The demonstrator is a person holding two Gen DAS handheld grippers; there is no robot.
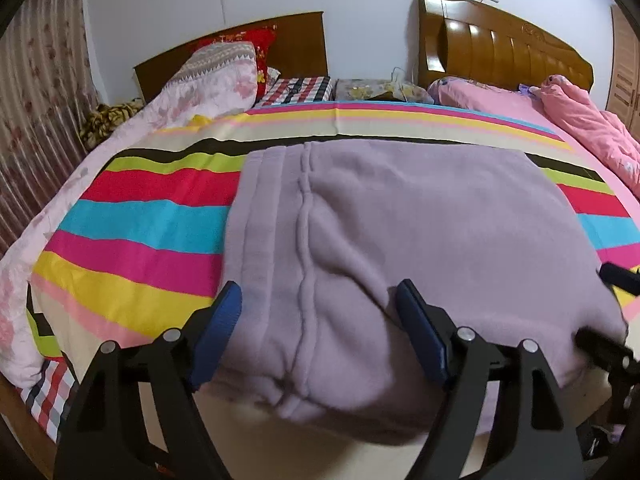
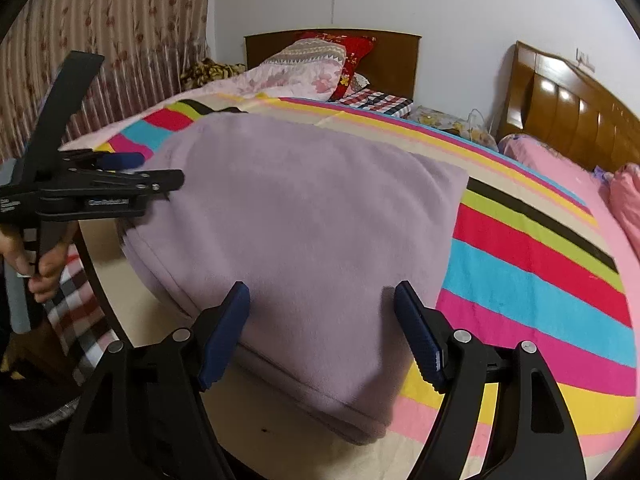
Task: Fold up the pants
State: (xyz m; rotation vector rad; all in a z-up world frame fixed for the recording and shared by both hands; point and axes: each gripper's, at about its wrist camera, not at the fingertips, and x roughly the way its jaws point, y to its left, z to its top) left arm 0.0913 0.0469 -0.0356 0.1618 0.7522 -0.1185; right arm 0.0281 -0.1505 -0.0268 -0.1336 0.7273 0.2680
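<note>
On the striped bedsheet (image 1: 132, 216), near its front edge, the folded lilac pants (image 1: 400, 232) are laid flat. Both the left gripper (image 1: 316, 300) and right gripper (image 2: 322, 300) are held wide apart over the fabric, nothing clasped. Two wooden headboards (image 1: 500, 48), a white wall (image 2: 440, 8) and floral curtains (image 2: 120, 20) are seen behind.

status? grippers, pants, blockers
Left gripper open, right gripper open, both at near edge. Pants folded on striped bedspread. No blockers.
</note>
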